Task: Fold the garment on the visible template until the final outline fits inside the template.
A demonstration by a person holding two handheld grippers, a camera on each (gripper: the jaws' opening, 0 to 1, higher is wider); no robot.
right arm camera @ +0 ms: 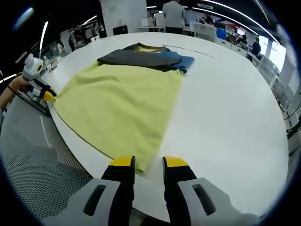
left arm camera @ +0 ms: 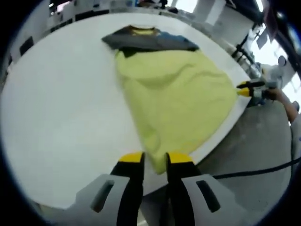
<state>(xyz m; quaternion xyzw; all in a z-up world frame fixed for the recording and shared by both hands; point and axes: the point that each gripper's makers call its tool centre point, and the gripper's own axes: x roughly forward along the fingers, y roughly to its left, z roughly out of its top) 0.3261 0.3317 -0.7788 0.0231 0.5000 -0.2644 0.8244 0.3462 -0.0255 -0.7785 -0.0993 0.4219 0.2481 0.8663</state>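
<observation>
A yellow-green T-shirt [left arm camera: 174,94] with a dark grey yoke and sleeves lies flat on the white table [left arm camera: 61,117], collar at the far side. In the left gripper view my left gripper [left arm camera: 155,158] stands open at the table's near edge, with one bottom corner of the shirt between its yellow tips. The right gripper [left arm camera: 244,88] sits at the other bottom corner, to the right. In the right gripper view my right gripper [right arm camera: 149,162] is open with the shirt [right arm camera: 122,99] corner between its tips. The left gripper [right arm camera: 48,95] touches the far-left corner.
The table [right arm camera: 225,108] stretches wide and bare beside the shirt. A thin dark line [right arm camera: 75,134] runs along its near edge. A black cable [left arm camera: 258,169] lies on the grey floor. A hand [right arm camera: 14,84] holds the left gripper. People stand at desks [right arm camera: 174,14] behind.
</observation>
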